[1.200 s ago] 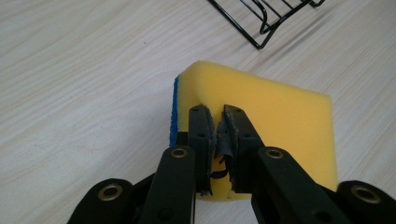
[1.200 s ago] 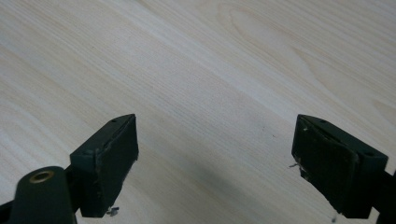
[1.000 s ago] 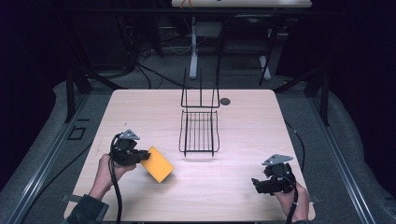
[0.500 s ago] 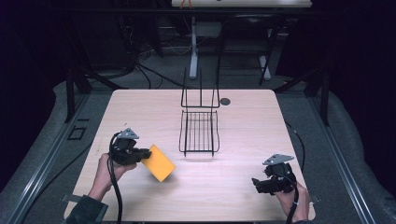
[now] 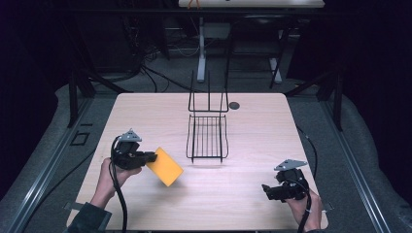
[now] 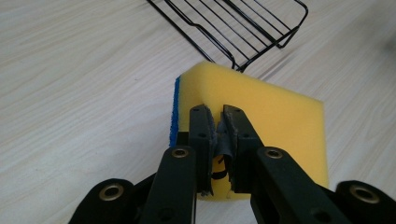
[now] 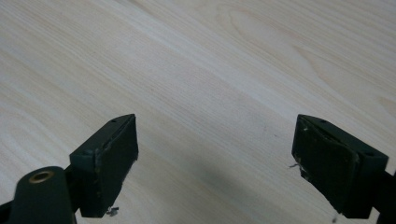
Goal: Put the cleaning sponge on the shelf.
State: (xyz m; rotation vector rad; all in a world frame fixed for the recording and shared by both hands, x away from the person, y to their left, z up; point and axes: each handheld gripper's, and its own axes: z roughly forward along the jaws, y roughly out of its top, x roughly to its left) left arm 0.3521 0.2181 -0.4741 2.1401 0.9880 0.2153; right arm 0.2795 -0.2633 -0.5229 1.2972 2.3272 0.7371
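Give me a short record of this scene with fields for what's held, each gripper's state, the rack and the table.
held item: yellow sponge with a blue scrubbing layer on one face, tilted above the table
left gripper: jaws pinched shut on the sponge's near edge
right gripper: jaws wide apart, nothing between them, low over bare wood at the table's near right
wire rack: black, empty, mid-table, beyond and to the right of the sponge
small dark round object: right of the rack's upright back; too small to identify
table: light wood
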